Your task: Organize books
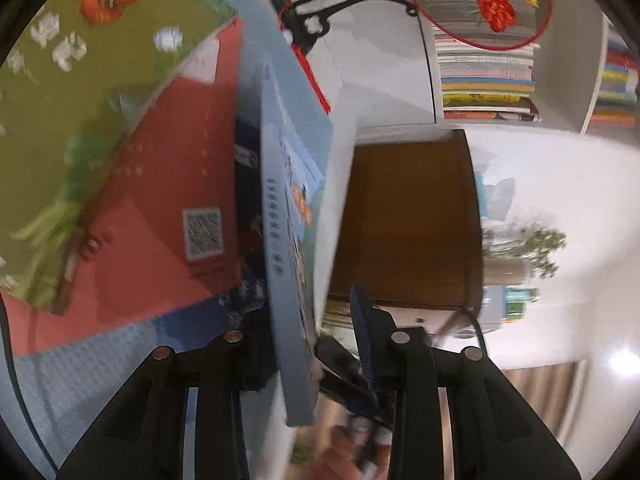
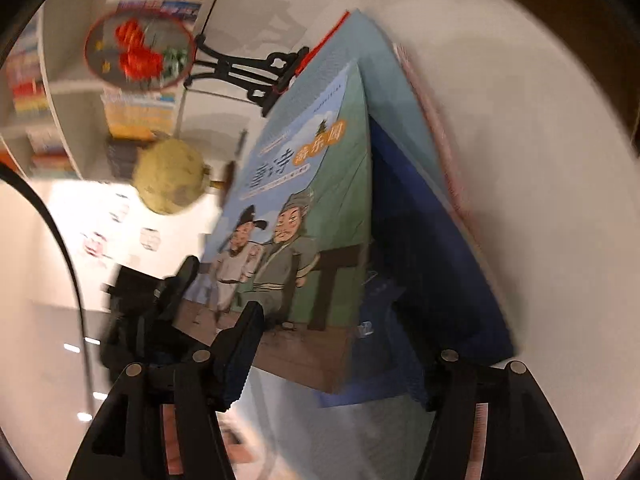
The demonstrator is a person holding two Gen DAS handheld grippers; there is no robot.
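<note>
A white shelving unit [image 1: 568, 80] is seen at the back, its compartments packed with rows of colourful spines [image 1: 486, 80]. In front of it a round embroidered fan [image 1: 476, 0] — red flowers on grey — is held in a black scrolled stand [image 1: 320, 8]. White walls [image 2: 520, 160] are lit warmly, and a bright glare [image 1: 622, 360] is thrown on one. A dark brown wooden panel [image 1: 408, 220] is set beside a pale vase of green sprigs [image 1: 520, 256]. A yellowish globe [image 2: 172, 180] is seen near the shelves — blurred. Beige curtain folds [image 1: 536, 392] are visible low down.
</note>
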